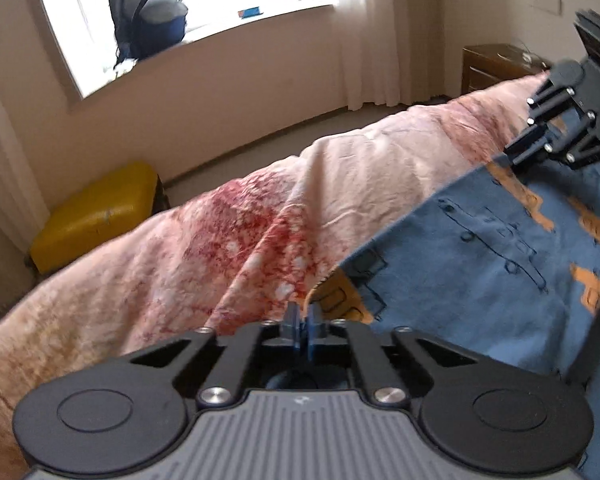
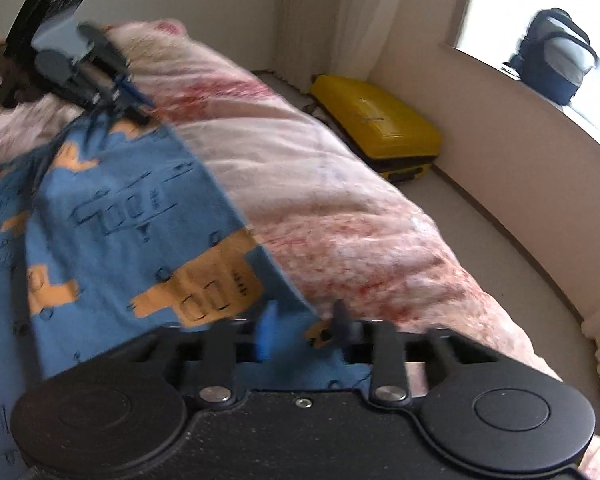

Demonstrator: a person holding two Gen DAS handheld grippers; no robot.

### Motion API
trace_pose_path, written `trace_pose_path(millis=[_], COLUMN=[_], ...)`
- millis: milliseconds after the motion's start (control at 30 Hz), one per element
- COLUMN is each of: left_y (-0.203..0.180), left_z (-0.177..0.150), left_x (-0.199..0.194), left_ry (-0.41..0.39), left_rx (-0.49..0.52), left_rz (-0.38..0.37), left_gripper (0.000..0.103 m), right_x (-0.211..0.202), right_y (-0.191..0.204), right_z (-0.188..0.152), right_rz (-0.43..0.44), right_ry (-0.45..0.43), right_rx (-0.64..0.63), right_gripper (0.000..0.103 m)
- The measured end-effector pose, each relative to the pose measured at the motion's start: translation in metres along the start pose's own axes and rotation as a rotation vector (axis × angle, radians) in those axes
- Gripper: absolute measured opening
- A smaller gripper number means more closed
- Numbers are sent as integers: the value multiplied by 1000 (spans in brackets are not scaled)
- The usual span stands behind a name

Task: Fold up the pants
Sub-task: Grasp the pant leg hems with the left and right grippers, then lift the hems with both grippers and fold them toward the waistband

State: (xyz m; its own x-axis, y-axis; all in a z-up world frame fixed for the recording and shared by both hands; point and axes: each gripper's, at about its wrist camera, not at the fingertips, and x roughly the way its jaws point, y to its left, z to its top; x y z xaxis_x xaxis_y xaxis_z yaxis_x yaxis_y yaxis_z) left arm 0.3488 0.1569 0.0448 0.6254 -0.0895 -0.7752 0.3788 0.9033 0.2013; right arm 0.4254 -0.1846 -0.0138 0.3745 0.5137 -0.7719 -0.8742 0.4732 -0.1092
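lying flat on a pink-and-red flowered quilt (image 1: 228,216), the blue pants (image 1: 496,240) with orange truck prints stretch along the bed, their long edge running from one gripper to the other. the left gripper (image 1: 303,322) has its jaws pressed together on the near corner of that edge, a fold of blue cloth pinched between the blue pads. the right gripper (image 2: 302,330) sits at the far corner of the same edge; its jaws stand a little apart with fabric between them, but motion blur hides whether the pads press on it, so i cannot tell if it has a firm hold. each gripper meets the cloth right at its tips, so neither is nearer. judging from this, the coming move is lifting that edge and carrying it across the pants. on the floor a yellow suitcase (image 2: 376,124) lies closed; a dark backpack (image 1: 150,16) stands on the windowsill, contents unseen.
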Motion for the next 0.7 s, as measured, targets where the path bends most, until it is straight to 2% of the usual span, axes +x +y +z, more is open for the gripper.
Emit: trace_pose_path(millis=[67,100,200,300,367,467,600,667,700], left_y=[-7,-7,-5,-2,2,7,12,13,11], left_z=[-1,-1,3,15,25,36,27,21,19], left_x=[-5,-8,-28,-45,-44,-18,22,30,29], left_ry=[-23,-45,-131,-226,-250,-188,-85,-71,-77], left_rx=[-2,-18,-81,-84,-77,-74,-88,-90,-90], left_rz=[44,77,141,215,259,288,262,242,241], left_gripper=[0,0,0,0,0,0,0,0,0], right_x=[4,3,-3,-19,-26,-22,22,48,53], right_y=[11,15,21,28,25,12,-4,-5,-4], right_z=[1,0,3,13,26,46,52,46,43], right_rz=[-12,-24,-93,-204,-291,-393,-385,-376,-381], right_ry=[12,14,-10,-60,-105,-152,-53,-2,-3], right_rx=[-41,-59,-82,-115,-111,-84,-72,-62,-54], right_gripper=[9,2,1,0,0,0,0,1,1])
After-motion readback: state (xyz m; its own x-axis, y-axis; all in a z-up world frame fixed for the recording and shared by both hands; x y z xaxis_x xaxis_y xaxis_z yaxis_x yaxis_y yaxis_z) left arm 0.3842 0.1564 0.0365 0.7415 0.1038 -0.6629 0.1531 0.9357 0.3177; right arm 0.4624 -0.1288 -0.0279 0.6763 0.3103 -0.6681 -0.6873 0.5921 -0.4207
